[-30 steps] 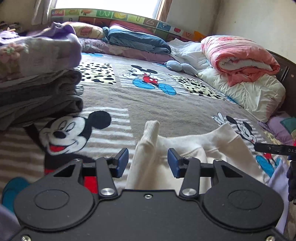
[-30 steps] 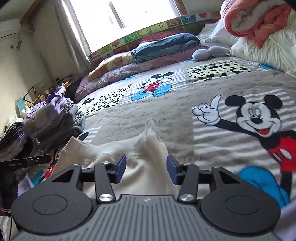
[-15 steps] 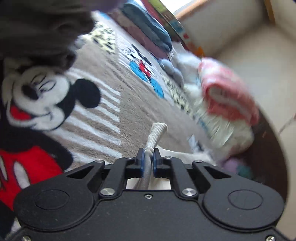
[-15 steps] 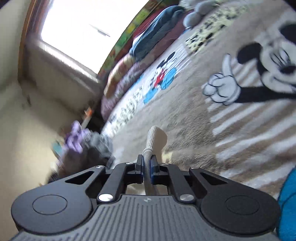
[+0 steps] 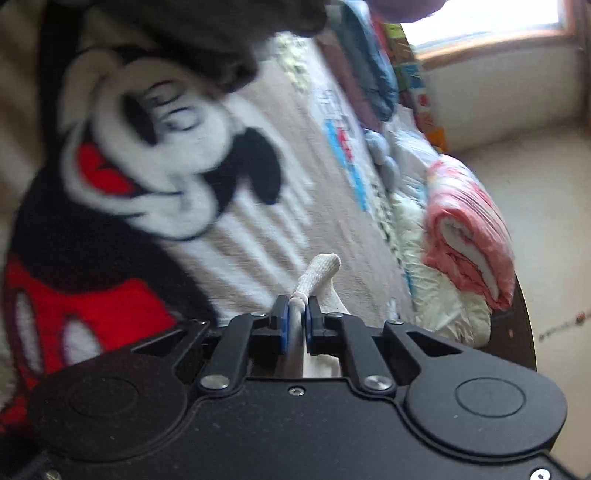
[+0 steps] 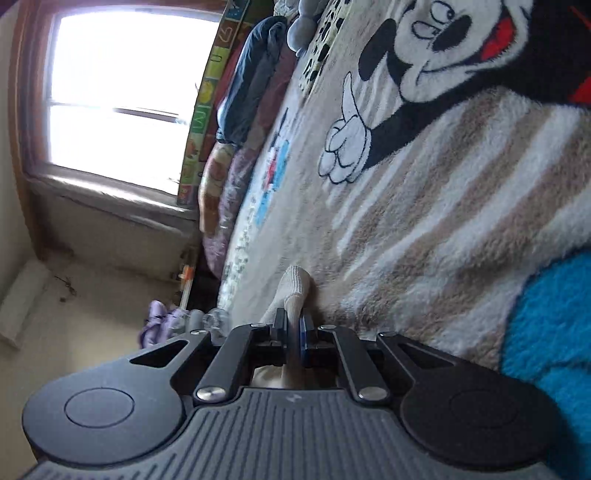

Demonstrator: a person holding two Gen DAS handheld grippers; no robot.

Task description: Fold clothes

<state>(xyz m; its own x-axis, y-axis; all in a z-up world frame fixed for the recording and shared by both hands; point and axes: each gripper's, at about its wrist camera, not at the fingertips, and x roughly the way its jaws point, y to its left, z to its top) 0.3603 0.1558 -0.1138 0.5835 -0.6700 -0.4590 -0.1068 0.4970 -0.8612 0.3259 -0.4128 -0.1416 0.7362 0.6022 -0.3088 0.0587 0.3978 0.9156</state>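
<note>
Both my tongs clenched on the cream garment: left tongs (image 5: 294, 323) and right tongs (image 6: 293, 326) each pinch a ribbed end (image 5: 319, 273), just above the bed (image 6: 424, 229). Fold state hidden; progress undetermined.

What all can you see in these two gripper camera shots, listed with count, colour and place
cream garment: one, off-white ribbed, pinched by both grippers
cartoon mouse blanket: one, beige striped, covering the bed
pink quilt: one, rolled, on white bedding at the bed's edge
blue bedding: one folded, by the window end
window: one, bright, beyond the bed
dark clothes: blurred, count unclear, top of left view
left gripper: black, blue pads, shut
right gripper: black, blue pads, shut
</note>
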